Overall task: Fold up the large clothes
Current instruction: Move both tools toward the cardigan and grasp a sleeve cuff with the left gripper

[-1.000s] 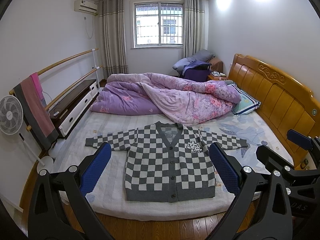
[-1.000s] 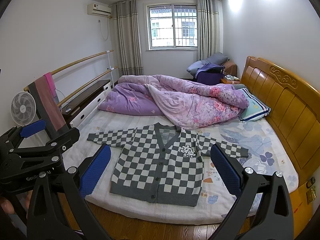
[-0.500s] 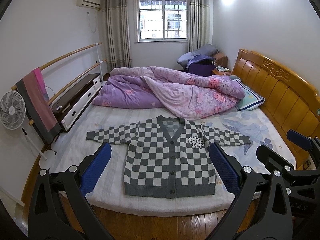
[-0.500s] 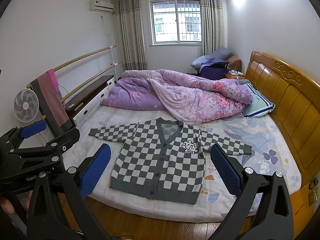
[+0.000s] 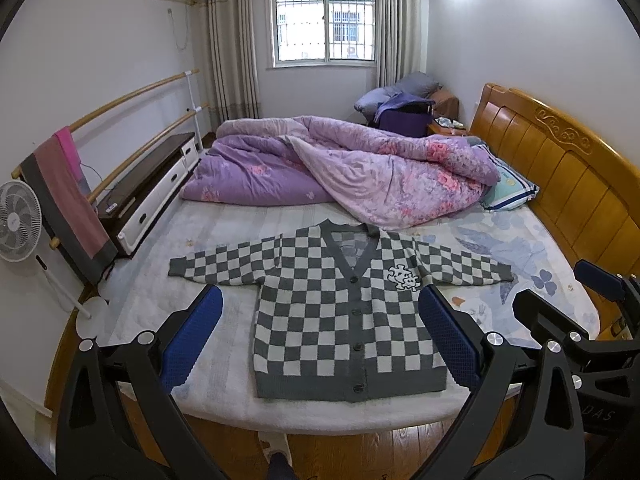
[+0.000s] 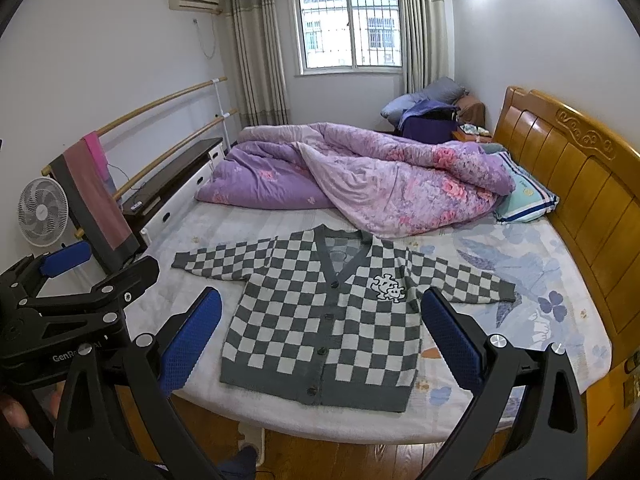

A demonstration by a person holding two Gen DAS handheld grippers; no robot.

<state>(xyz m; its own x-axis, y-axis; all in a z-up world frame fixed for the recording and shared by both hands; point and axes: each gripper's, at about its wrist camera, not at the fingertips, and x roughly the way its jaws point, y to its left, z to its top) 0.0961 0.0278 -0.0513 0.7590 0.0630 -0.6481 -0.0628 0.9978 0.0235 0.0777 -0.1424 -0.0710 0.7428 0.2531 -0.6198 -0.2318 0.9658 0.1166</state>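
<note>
Left wrist: cardigan (image 5: 344, 312) flat, buttoned, sleeves spread, at bed (image 5: 224, 384) front edge. Left gripper (image 5: 320, 344) spread wide, off the bed. Right gripper (image 6: 322, 344) likewise apart, empty.

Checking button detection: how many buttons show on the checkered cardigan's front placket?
5 on the grey-and-white checkered knit cardigan, running down the centre placket: at the V-neck base, then, and one on the hem band. None appear hidden.
</note>
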